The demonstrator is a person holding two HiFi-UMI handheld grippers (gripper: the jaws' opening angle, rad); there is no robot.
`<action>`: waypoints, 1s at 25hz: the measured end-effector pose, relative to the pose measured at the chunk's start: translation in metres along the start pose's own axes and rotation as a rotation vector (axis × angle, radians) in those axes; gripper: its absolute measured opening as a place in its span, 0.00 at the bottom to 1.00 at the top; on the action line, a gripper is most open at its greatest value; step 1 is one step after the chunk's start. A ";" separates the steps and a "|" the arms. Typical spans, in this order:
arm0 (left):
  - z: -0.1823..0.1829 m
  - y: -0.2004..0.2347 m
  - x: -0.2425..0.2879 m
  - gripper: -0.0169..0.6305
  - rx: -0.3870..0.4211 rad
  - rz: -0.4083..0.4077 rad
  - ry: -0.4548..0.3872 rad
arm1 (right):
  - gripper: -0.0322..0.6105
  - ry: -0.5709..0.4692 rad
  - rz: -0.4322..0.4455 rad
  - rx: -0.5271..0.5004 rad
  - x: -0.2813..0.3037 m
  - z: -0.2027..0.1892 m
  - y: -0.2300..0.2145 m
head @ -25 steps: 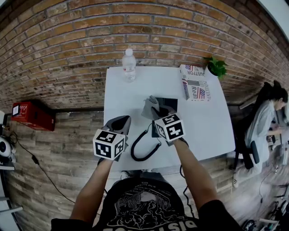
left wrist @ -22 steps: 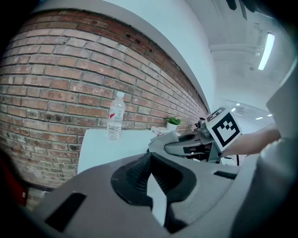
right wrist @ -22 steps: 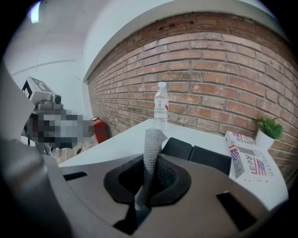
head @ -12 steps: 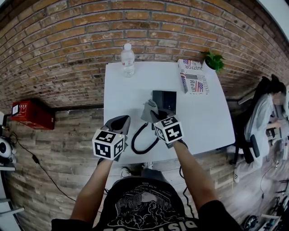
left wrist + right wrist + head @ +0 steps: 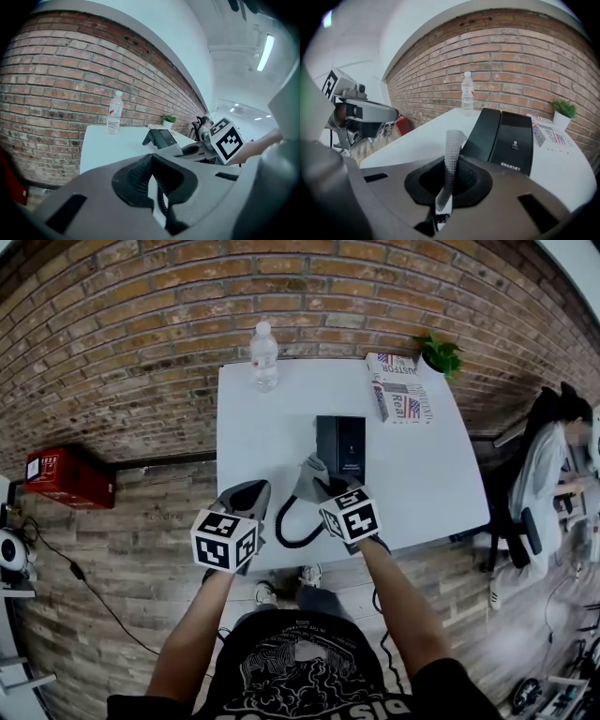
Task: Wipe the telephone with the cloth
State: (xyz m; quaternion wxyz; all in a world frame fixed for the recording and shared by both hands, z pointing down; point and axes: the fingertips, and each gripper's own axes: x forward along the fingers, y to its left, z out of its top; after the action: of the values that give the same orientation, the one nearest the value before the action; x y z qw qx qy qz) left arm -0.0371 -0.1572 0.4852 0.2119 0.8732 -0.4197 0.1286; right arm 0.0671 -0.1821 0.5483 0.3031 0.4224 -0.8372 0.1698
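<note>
Cloth (image 5: 452,157) pinched between right gripper (image 5: 446,186) fingers, telephone (image 5: 506,137) just beyond

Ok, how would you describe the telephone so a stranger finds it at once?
Find the white table against the brick wall. Near its middle sits the telephone, a plain black slab. Its neighbours differ: a clear bottle, a printed box, a green plant.

"Real" reads on a flag-printed box (image 5: 401,390) on the tabletop (image 5: 262,427); the telephone's (image 5: 506,136) small print is illegible.
</note>
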 end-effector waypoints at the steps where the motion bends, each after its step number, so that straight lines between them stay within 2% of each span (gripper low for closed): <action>1: -0.001 -0.001 -0.001 0.03 0.001 0.001 -0.001 | 0.07 0.002 0.001 0.002 -0.001 -0.004 0.002; 6: 0.002 -0.004 -0.002 0.03 0.011 -0.003 -0.010 | 0.07 -0.001 0.010 0.042 -0.009 -0.022 0.012; 9: 0.008 -0.007 -0.001 0.03 0.024 -0.007 -0.013 | 0.07 -0.016 0.006 0.052 -0.018 -0.021 0.013; 13: 0.024 -0.008 -0.002 0.03 0.050 0.003 -0.029 | 0.07 -0.089 -0.020 0.069 -0.041 -0.001 0.002; 25: 0.074 0.000 0.001 0.03 0.099 0.059 -0.077 | 0.07 -0.303 -0.129 0.112 -0.112 0.072 -0.068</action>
State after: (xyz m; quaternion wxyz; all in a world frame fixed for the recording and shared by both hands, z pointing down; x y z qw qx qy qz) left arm -0.0327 -0.1930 0.4211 0.1483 0.8741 -0.4463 0.1215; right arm 0.1469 -0.1932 0.4227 0.1598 0.5122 -0.8336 0.1310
